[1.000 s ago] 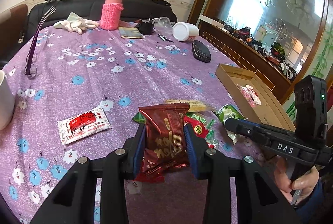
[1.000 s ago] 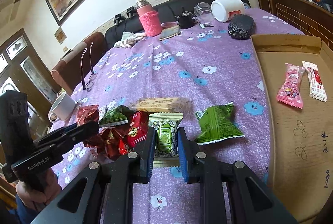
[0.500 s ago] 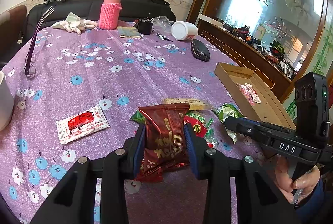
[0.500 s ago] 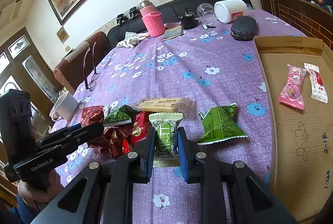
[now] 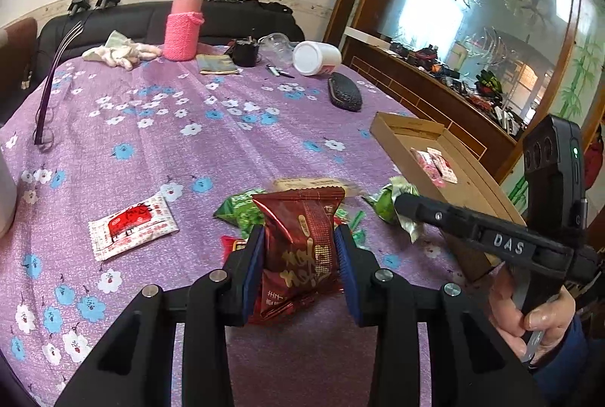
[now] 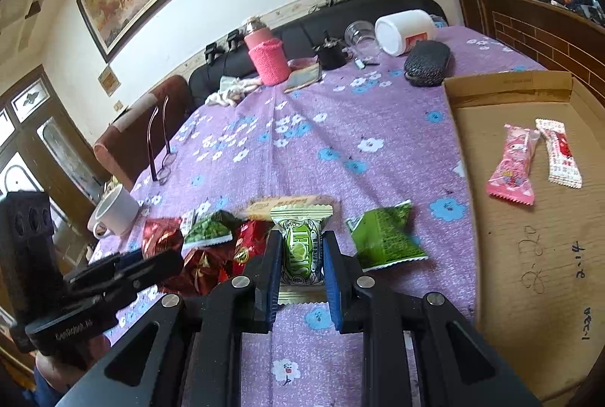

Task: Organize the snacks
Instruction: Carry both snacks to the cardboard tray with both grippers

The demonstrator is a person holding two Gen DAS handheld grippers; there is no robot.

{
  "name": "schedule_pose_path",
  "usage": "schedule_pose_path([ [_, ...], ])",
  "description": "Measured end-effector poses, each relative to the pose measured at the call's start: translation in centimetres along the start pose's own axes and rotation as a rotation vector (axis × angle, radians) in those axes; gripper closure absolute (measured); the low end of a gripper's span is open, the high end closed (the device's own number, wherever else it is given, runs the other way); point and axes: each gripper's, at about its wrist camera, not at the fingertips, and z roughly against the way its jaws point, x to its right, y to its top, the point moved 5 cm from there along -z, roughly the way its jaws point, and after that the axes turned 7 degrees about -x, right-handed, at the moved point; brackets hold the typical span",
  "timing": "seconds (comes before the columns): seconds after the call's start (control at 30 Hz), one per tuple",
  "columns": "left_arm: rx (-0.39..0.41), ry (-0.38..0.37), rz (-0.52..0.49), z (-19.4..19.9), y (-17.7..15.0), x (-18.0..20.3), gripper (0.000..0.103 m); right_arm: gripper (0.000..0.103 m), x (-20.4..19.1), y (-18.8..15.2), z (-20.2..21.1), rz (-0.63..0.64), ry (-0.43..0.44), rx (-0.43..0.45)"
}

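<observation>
My left gripper [image 5: 298, 237] is shut on a dark red snack packet [image 5: 300, 248], held just above the purple flowered tablecloth. My right gripper [image 6: 302, 240] is shut on a pale green lime candy packet [image 6: 301, 244]. A pile of red and green snack packets [image 6: 227, 244] lies beside them, with a green packet [image 6: 385, 237] to the right and a beige bar [image 6: 264, 205] behind. A flat cardboard box [image 6: 529, 256] at the right holds a pink packet [image 6: 514, 165] and a white-red packet [image 6: 559, 157]. A white-red packet [image 5: 132, 223] lies alone to the left.
At the table's far side stand a pink bottle [image 5: 184, 25], a white jar on its side [image 5: 315, 57], a black case [image 5: 345, 96], a cloth [image 5: 121, 50] and a small black pot [image 5: 245, 52]. Glasses [image 6: 160, 142] and a white mug [image 6: 115, 212] are at the left.
Both grippers have lifted and pulled back slightly with their packets still held. The snacks on the table have not moved.
</observation>
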Motion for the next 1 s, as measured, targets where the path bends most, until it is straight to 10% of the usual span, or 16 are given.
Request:
schedule_pose_path([
  [0.5,-0.016,-0.06,-0.076,0.3,0.2,4.2,0.068,0.08,8.1,1.9,6.5,-0.216,-0.085,0.193],
  [1.0,-0.166,-0.314,-0.134,-8.1,3.2,18.9,0.068,0.08,18.2,0.1,11.1,-0.446,-0.178,0.231],
])
